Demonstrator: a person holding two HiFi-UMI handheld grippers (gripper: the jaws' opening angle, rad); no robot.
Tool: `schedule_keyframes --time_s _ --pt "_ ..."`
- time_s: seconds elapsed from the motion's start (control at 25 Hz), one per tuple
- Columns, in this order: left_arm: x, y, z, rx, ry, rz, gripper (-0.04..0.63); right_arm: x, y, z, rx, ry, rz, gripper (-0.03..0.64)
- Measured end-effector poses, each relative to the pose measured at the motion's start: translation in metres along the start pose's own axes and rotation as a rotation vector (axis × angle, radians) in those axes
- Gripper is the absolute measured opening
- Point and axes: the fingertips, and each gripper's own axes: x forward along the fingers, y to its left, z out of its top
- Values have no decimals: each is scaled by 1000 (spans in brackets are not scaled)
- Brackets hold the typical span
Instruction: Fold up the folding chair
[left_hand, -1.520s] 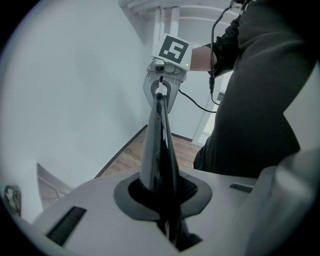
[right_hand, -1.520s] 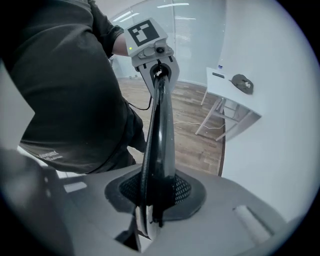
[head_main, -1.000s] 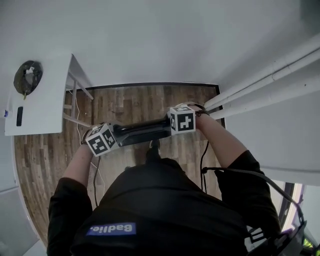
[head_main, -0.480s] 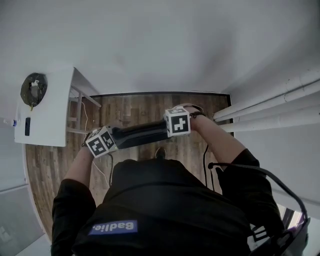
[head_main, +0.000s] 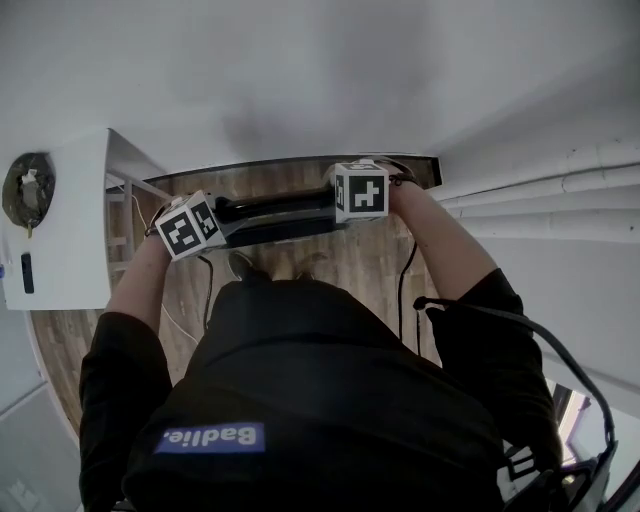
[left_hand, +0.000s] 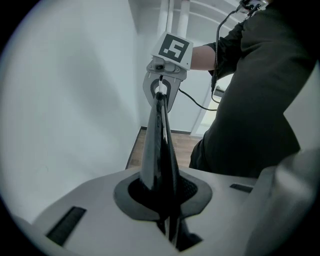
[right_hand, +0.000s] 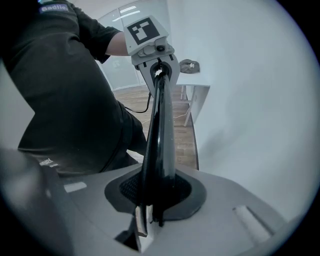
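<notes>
- Both pairs of fingers stay clamped: the left gripper (left_hand: 167, 225) and right gripper (right_hand: 147, 215) each pinch the thin black edge of the folding chair (head_main: 275, 215), one at each end.
- Wall (head_main: 300, 80) now fills more of the head view. The person has walked up to it!
- White table (head_main: 70, 220) has slid off leftward.
- Chair hangs flat and level, now just off the skirting (head_main: 300, 168). Folding looks done; only setting it down seems left.

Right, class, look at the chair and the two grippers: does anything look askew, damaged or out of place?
Nothing stands out. The black chair looks folded flat and is held roughly level, with the left gripper shut on one end and the right gripper on the other.
</notes>
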Motion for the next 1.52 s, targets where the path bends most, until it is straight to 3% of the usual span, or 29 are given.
schedule_keyframes --time_s 0.32,0.76,1.12,1.52 --pt "3 90 4 72 -15 -26 49 -9 -80 0 72 14 -41 69" --pt "30 178 20 43 8 4 49 -11 -174 -30 35 4 -32 69" --pt "38 214 12 8 1 -22 52 -7 -211 -27 36 0 -10 71" --pt "33 234 8 8 -33 -41 55 -5 -232 -23 67 13 -55 77"
